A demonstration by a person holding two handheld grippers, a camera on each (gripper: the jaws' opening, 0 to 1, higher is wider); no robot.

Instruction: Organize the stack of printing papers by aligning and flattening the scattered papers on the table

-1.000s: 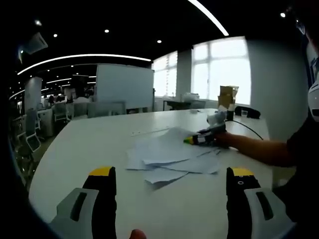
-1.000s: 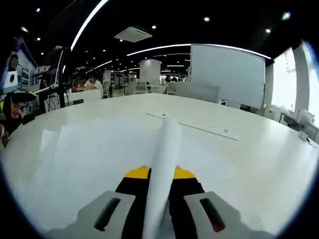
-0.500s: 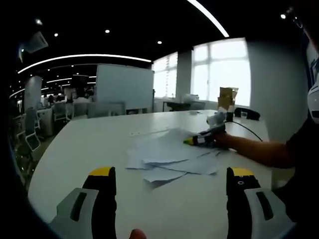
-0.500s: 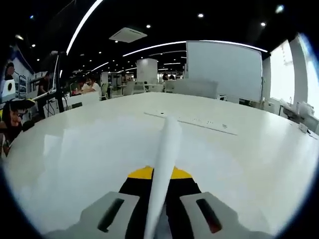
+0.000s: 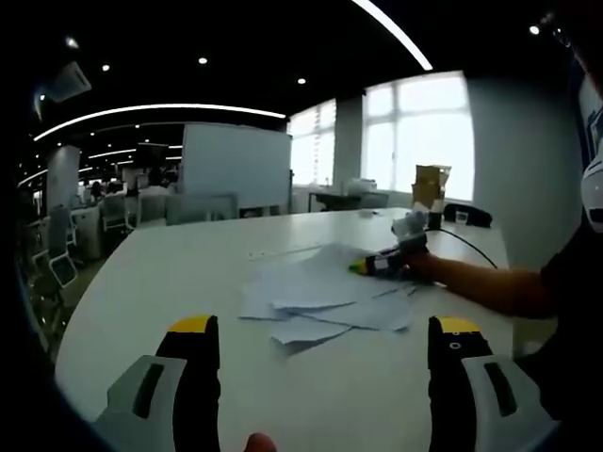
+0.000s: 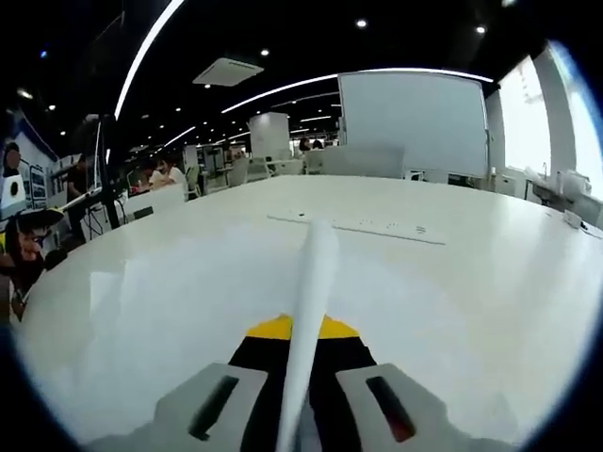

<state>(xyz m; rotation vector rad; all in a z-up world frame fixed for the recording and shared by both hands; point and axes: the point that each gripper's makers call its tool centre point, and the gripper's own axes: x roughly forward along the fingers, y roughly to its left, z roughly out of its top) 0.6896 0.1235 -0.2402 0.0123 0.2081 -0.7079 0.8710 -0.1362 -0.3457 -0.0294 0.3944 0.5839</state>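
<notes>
Our left gripper view looks low across the table [image 5: 170,273]; our right gripper view skims that table [image 6: 452,273] closer.

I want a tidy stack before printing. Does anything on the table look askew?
Yes. The papers lie fanned at different angles on the white table, corners poking out, not squared. The right gripper is shut on one sheet, seen edge-on.

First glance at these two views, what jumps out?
The messy papers fanned out mid-table, with the right gripper at their far edge. In the right gripper view, its jaws are shut on a sheet seen edge-on, running up the middle of the picture. The left gripper hangs open and empty, short of the pile.
</notes>
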